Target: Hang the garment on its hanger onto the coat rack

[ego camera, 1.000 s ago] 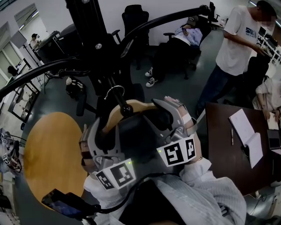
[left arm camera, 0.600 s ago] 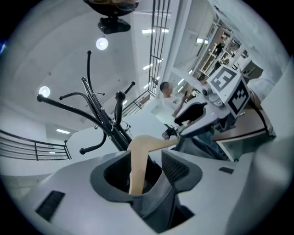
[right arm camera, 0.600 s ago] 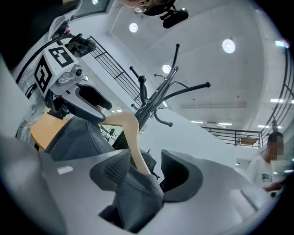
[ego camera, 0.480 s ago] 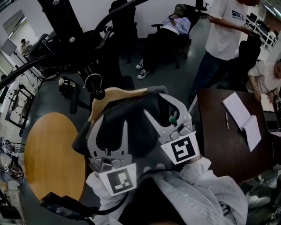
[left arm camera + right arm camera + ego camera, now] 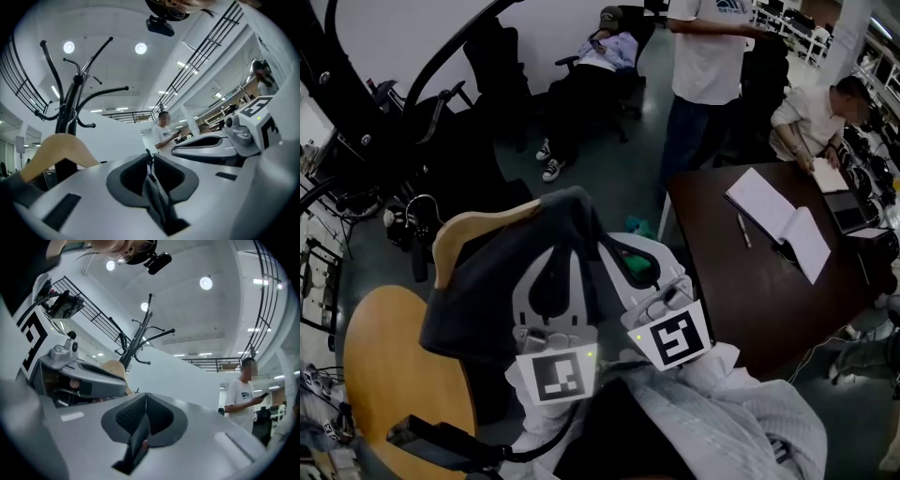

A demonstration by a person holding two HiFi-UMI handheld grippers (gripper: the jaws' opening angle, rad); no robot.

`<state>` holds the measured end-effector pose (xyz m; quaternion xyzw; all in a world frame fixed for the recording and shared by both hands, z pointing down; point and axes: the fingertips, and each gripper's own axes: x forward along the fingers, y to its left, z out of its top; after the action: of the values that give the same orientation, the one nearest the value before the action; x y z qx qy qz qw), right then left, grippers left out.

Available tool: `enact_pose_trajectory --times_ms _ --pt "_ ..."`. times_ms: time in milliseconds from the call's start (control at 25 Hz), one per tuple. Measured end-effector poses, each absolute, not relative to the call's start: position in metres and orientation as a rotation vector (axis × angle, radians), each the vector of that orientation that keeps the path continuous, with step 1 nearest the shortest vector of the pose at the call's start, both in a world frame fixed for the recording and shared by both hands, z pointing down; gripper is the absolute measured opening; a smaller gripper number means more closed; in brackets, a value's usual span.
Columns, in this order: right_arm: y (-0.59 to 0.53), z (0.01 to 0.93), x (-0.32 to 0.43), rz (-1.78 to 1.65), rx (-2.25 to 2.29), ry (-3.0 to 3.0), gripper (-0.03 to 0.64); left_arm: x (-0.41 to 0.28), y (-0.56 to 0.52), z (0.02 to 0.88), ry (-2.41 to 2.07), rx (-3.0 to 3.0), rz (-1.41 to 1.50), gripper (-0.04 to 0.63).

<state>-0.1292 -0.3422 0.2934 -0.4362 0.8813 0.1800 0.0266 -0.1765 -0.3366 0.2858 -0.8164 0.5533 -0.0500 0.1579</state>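
Observed: my left gripper [image 5: 150, 166] has just been closing, and its jaws now pinch a grey fold of the garment [image 5: 511, 272] between the pads. My right gripper [image 5: 145, 401] has also just been closing; its jaws are pressed together, and I cannot tell whether a thin sliver of cloth is caught in the seam between them. Both grippers sit side by side close in front of me, the left one reaching under the dark cloth. The garment is draped over a wooden hanger [image 5: 473, 230], which sits up and to the left of the grippers with its left shoulder bare. The hanger's metal hook [image 5: 420, 206] appears clear of the coat rack [image 5: 70, 108], whose black curved arms rise beyond the hanger in both gripper views. To my left is a round wooden tabletop [image 5: 384, 366]. To my right stands a dark table [image 5: 722, 272] with an open notebook [image 5: 778, 220] on it. A person in a white T-shirt [image 5: 708, 56] stands beyond that table.
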Motion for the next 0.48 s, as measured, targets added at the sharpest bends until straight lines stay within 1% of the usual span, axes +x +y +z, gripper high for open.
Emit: enact_pose_trajectory --times_ms 120,280,480 --pt "-0.346 0.304 -0.109 0.534 -1.402 2.742 0.003 -0.147 -0.342 0.3 1.542 -2.41 -0.142 0.014" --pt "-0.357 0.324 -0.079 0.44 -1.476 2.766 0.002 -0.114 -0.348 0.311 1.472 -2.366 -0.226 0.006" --pt "-0.359 0.331 -0.057 0.391 -1.561 2.755 0.002 -0.094 -0.351 0.316 1.425 -2.403 -0.224 0.006"
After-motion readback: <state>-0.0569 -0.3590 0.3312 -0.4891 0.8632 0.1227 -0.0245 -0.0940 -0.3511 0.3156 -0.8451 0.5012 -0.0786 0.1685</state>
